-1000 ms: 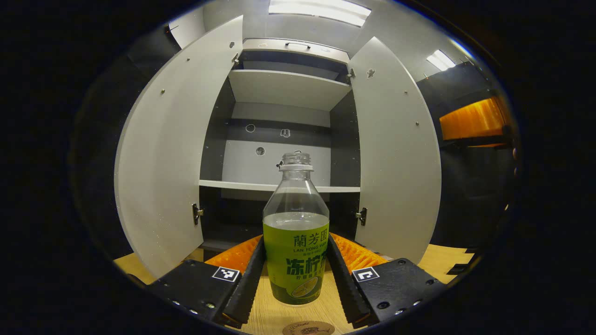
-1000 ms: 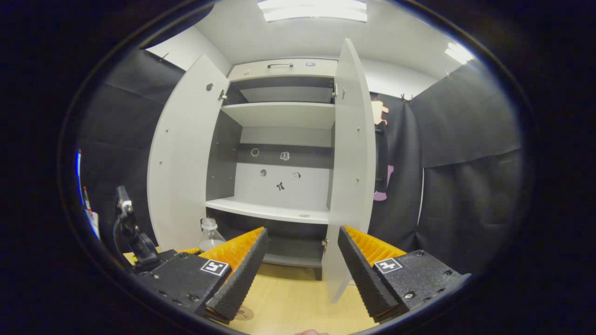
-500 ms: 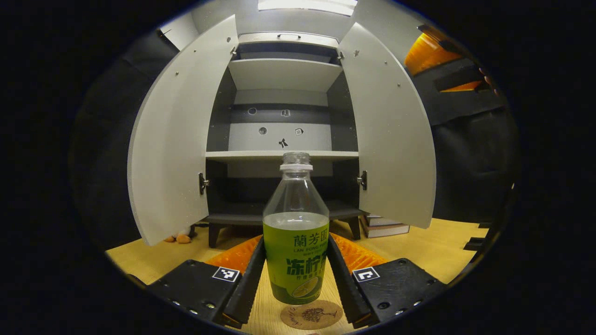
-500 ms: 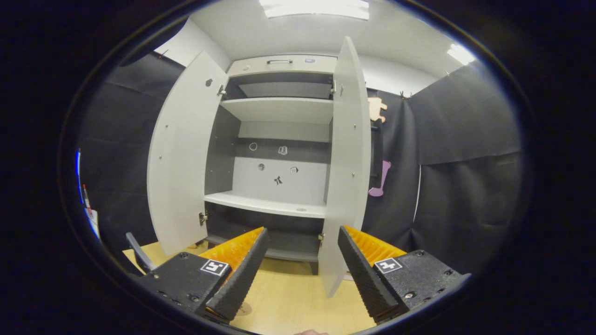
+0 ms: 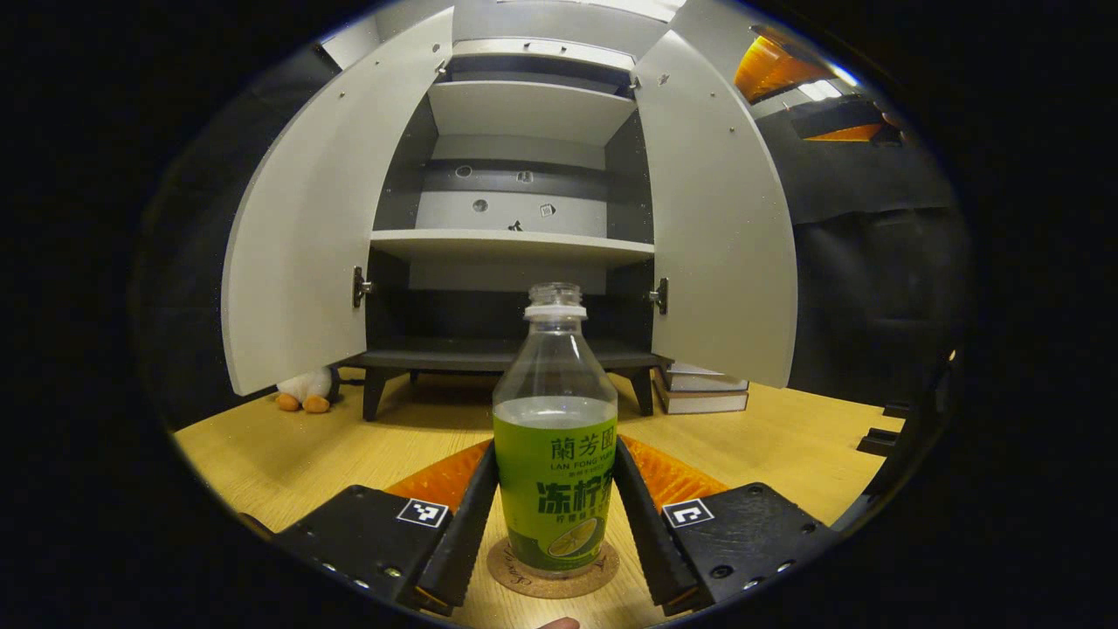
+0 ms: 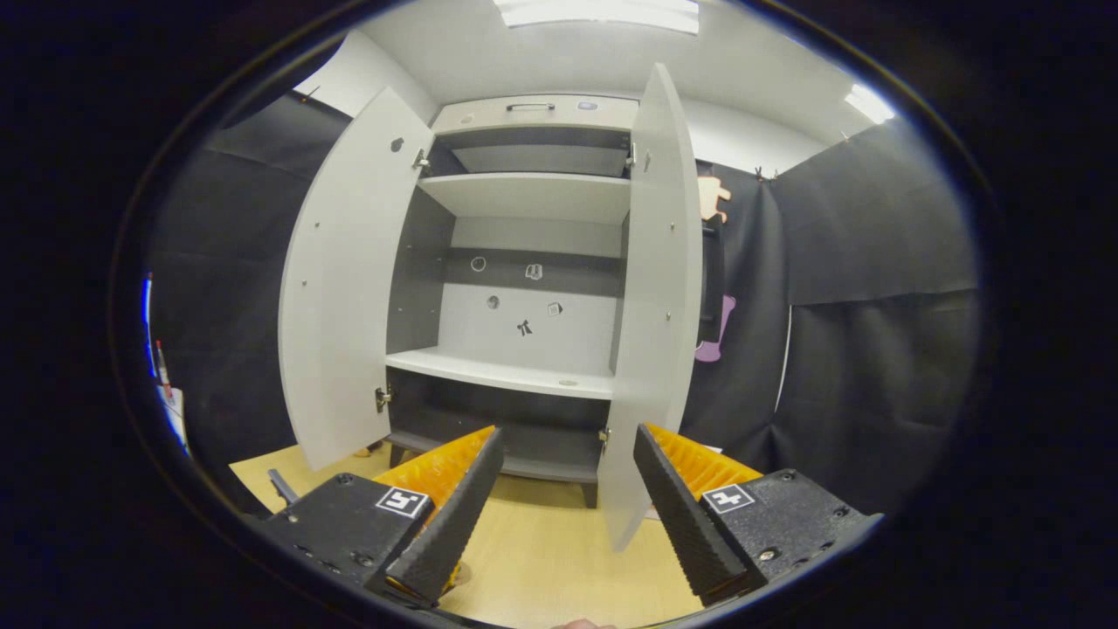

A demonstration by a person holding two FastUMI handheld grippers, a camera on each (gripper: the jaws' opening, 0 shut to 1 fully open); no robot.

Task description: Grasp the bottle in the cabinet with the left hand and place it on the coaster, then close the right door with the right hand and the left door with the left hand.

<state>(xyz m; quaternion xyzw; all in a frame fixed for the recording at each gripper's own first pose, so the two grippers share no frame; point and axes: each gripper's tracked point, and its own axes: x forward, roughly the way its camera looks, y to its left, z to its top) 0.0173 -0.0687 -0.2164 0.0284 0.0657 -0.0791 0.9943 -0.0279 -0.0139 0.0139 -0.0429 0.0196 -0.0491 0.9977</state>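
A clear bottle (image 5: 555, 454) with green drink and a green label stands upright between the fingers of my left gripper (image 5: 555, 502), which is shut on it. Its base rests on or just above a round brown coaster (image 5: 553, 577) on the wooden table (image 5: 288, 454). Behind it stands the cabinet (image 5: 515, 245) with its left door (image 5: 306, 218) and right door (image 5: 721, 227) swung wide. In the right gripper view my right gripper (image 6: 568, 480) is open and holds nothing, in front of the edge of the right door (image 6: 655, 306). The left door (image 6: 345, 279) also stands wide there.
A small plush toy (image 5: 301, 389) lies under the left door by the cabinet leg. A stack of books (image 5: 703, 389) sits on the table below the right door. The other gripper (image 5: 812, 96) shows high at the upper right of the left gripper view.
My left gripper has come down and back from the cabinet with the bottle, bringing its base over the coaster. The right gripper has barely moved and stays open.
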